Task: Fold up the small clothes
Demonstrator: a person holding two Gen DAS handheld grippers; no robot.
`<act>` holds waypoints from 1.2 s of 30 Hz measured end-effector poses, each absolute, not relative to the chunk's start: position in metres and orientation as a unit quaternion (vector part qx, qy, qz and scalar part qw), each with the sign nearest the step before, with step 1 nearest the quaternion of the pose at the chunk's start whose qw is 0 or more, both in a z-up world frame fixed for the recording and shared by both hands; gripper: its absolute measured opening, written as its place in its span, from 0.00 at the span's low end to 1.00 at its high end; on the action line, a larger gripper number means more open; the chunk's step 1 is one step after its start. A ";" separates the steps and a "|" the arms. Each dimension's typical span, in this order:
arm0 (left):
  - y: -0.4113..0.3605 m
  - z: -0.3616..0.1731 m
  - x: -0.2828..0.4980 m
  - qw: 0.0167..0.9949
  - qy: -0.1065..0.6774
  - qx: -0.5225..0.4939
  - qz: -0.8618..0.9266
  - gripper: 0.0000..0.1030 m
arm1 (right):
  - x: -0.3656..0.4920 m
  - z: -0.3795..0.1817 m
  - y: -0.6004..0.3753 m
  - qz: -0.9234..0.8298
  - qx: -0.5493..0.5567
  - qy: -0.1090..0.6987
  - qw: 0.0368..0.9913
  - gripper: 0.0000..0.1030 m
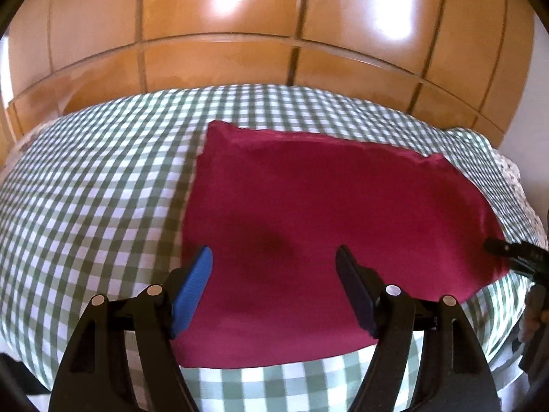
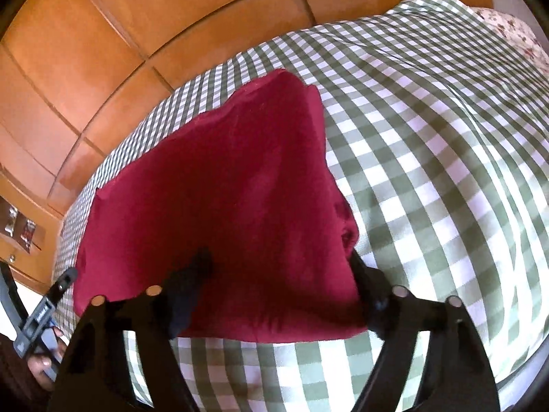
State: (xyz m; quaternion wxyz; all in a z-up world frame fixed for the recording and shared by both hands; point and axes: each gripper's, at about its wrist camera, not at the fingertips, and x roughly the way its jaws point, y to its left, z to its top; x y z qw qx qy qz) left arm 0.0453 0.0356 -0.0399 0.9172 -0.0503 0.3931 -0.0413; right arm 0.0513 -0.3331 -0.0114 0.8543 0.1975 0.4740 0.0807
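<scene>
A dark red cloth [image 1: 326,206] lies flat as a folded rectangle on a green-and-white checked bed cover [image 1: 103,178]. My left gripper [image 1: 274,257] is open above the cloth's near left part, jaws wide apart, holding nothing. In the right wrist view the same red cloth [image 2: 223,189] fills the middle. My right gripper [image 2: 278,261] is open, its fingers spread over the cloth's near right corner, where the fabric bunches against the right finger [image 2: 360,267]. The right gripper also shows at the right edge of the left wrist view [image 1: 514,254].
A glossy wooden panelled wardrobe [image 1: 240,34] stands behind the bed. A floral fabric [image 2: 507,31] lies at the far right of the bed. The left gripper's handle and a hand [image 2: 37,326] show at the lower left of the right wrist view.
</scene>
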 end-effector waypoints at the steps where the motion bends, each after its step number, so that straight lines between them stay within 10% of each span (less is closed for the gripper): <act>1: 0.031 -0.039 0.044 0.918 0.391 -0.045 -0.047 0.71 | 0.050 -0.011 -0.335 0.077 0.199 0.474 0.854 0.65; 19: 0.001 -0.059 0.056 0.904 0.418 -0.012 -0.092 0.71 | 0.044 -0.020 -0.345 0.090 0.244 0.475 0.841 0.81; 22: -0.001 -0.061 0.058 0.903 0.419 -0.010 -0.092 0.72 | 0.047 -0.021 -0.340 0.085 0.230 0.478 0.843 0.70; 26: -0.001 -0.063 0.060 0.902 0.421 -0.013 -0.095 0.75 | 0.053 -0.019 -0.334 0.091 0.211 0.490 0.841 0.29; 36: 0.033 -0.053 0.073 0.874 0.441 -0.131 -0.156 0.75 | 0.056 0.036 -0.295 0.149 0.171 0.452 0.863 0.21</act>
